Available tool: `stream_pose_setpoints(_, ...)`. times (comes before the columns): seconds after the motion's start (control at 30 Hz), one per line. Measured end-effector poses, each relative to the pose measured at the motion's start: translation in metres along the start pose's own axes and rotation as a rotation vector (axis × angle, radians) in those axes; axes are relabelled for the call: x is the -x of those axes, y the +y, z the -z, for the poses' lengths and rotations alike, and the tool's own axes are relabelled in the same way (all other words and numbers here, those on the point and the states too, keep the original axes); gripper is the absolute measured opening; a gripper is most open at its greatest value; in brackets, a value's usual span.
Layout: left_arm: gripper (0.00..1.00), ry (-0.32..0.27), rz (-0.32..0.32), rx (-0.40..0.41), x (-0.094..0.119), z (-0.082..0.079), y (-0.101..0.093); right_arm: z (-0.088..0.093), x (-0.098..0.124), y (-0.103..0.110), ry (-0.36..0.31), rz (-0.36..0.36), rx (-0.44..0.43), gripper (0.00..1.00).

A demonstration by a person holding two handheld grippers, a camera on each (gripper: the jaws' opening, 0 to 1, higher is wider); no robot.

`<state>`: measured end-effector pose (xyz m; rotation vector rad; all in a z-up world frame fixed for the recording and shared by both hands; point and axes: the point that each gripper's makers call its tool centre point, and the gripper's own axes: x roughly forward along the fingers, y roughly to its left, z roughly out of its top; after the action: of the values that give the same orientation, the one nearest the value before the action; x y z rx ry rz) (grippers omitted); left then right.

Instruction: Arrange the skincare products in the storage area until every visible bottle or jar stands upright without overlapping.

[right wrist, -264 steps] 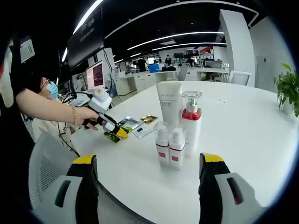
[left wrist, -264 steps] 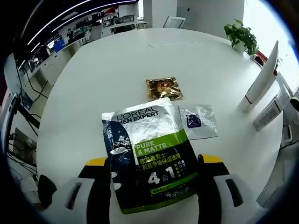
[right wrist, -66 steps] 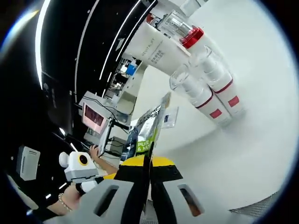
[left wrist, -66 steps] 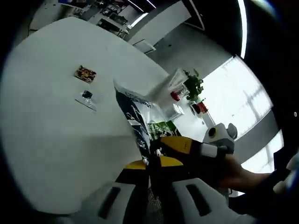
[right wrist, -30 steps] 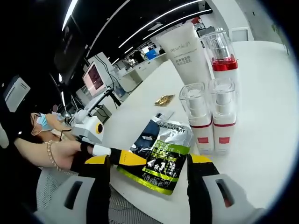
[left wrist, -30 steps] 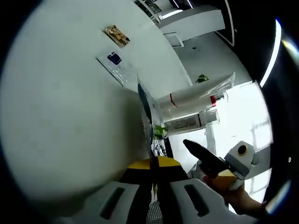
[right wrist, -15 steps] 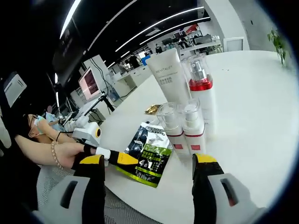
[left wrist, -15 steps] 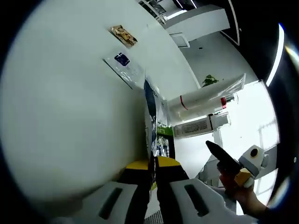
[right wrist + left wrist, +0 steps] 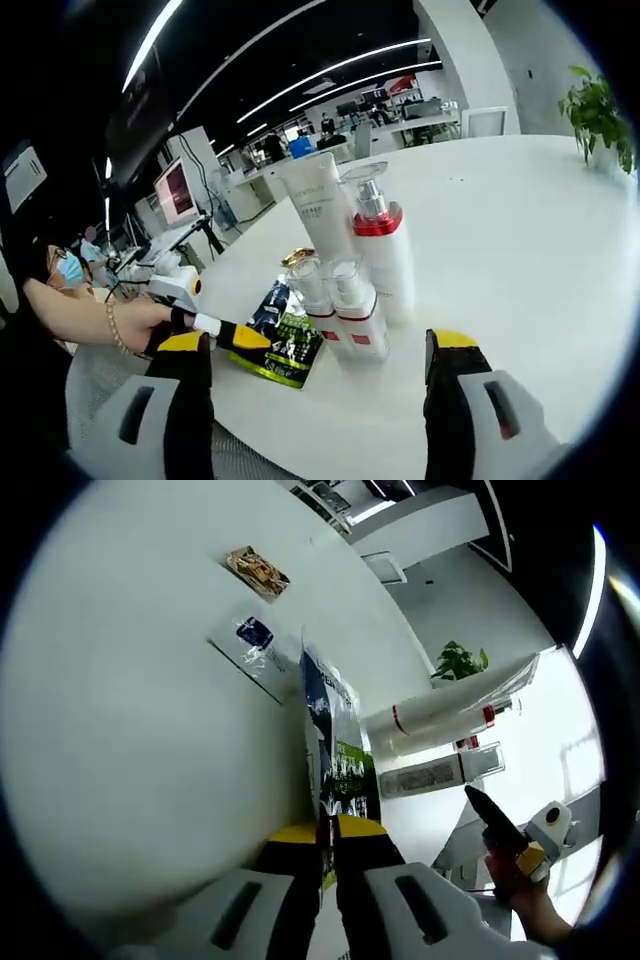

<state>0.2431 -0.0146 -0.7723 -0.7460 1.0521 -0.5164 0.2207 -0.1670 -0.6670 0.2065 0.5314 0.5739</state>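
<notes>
Surroundings of the work area: a white round bench [image 9: 520,230] in an open-plan office.
A potted green plant [image 9: 600,115] stands near the far edge of the bench, also seen in the left gripper view [image 9: 460,663]. A white chair [image 9: 485,121] sits beyond the bench. Further back are rows of desks with a lit computer monitor [image 9: 174,190] on a stand, and long ceiling light strips [image 9: 330,70] run overhead. A person wearing a face mask [image 9: 70,268] sits at the left, with a beaded bracelet [image 9: 111,322] on the wrist.
</notes>
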Motion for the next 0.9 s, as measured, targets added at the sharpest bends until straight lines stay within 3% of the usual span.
stream_pose_setpoints(0.3, 0.04, 0.016, -0.044, -0.075, 0.005, -0.003, -0.002, 0.001, -0.002, 0.001, 0.000, -0.004, -0.005, 0.89)
stream_pose_setpoints(0.47, 0.11, 0.020, -0.053, -0.094, 0.006, -0.003, -0.005, 0.002, -0.002, 0.000, 0.001, -0.002, -0.006, 0.89)
stream_pose_setpoints(0.7, 0.21, 0.037, -0.110, -0.228, 0.010, -0.001, -0.013, 0.001, -0.002, 0.001, 0.000, -0.001, -0.011, 0.90)
stream_pose_setpoints(0.9, 0.25, 0.046, -0.168, -0.337, 0.013, -0.004, -0.008, 0.001, -0.002, 0.001, 0.002, -0.001, -0.010, 0.90)
